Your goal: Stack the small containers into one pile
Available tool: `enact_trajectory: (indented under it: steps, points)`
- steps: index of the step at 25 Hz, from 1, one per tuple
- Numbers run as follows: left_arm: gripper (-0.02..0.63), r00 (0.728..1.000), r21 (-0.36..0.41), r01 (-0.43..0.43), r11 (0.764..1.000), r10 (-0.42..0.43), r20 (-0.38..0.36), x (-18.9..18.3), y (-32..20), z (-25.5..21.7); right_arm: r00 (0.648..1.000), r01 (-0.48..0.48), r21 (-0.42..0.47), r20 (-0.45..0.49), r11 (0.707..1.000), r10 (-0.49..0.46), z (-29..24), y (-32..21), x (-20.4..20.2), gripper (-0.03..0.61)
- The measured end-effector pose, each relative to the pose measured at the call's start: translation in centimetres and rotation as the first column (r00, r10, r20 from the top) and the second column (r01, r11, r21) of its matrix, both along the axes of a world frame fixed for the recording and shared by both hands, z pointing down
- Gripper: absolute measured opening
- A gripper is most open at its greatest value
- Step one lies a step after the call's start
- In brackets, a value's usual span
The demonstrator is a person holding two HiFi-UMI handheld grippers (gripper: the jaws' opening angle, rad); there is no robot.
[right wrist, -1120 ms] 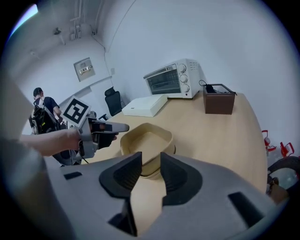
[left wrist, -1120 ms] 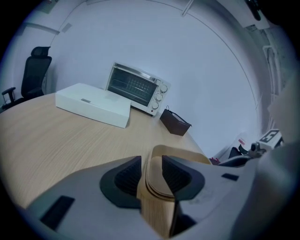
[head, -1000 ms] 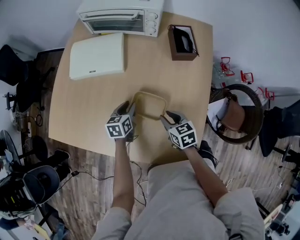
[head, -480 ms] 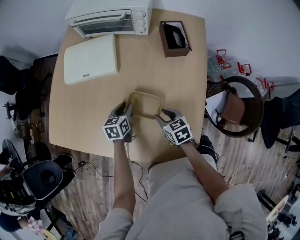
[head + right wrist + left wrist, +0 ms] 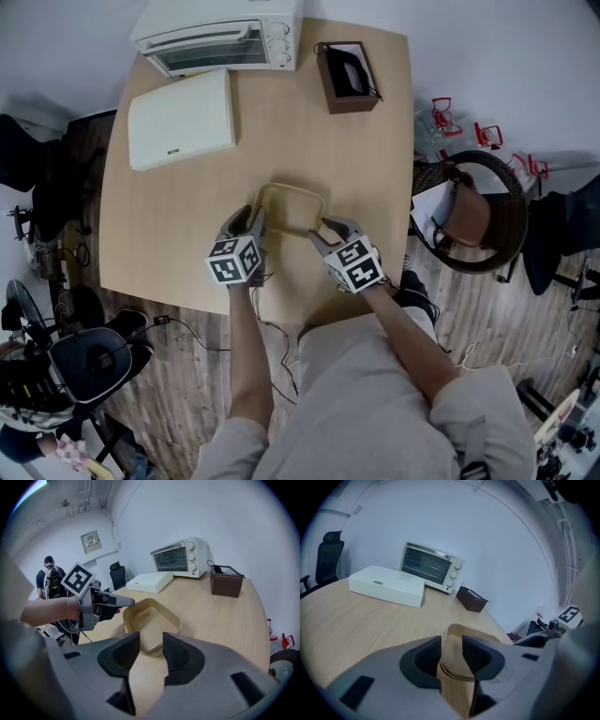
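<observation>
Stacking looked done: containers (image 5: 292, 210) nested in 1 pile; your left gripper (image 5: 451, 660) clamped its rim, your right gripper (image 5: 151, 656) had just been opening, jaws apart, gripping nothing.

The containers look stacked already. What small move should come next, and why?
Probably open the left hand-held gripper and let go. It clamps a wall of the container stack, whose nested rims look seated, resting on the table. The right hand-held gripper has just been opening; the stack's near rim sits at its gap, untouched.
</observation>
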State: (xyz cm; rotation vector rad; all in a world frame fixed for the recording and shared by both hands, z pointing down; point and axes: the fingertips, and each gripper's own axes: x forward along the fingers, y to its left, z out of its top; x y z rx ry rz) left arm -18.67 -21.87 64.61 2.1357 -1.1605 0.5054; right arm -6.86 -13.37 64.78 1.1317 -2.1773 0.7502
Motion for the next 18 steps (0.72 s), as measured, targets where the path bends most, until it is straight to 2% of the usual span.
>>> enact_trajectory:
  steps: [4,9,18]
  points:
    - [0.132,1.000,-0.005,0.007,1.000,-0.007,0.003,-0.1,0.5,0.0,1.000,0.022,0.001,-0.001,1.000,-0.022,-0.3,0.5,0.3,0.158]
    - [0.132,0.998,0.022,0.063,0.998,-0.063,-0.001,-0.5,1.7,-1.6,0.999,0.035,0.016,0.009,0.999,-0.035,-1.2,0.9,1.5,0.158]
    - [0.132,0.983,0.044,0.184,0.982,-0.185,0.014,0.8,8.0,-4.3,0.992,0.103,0.067,0.065,0.992,-0.107,-3.4,2.0,3.3,0.158]
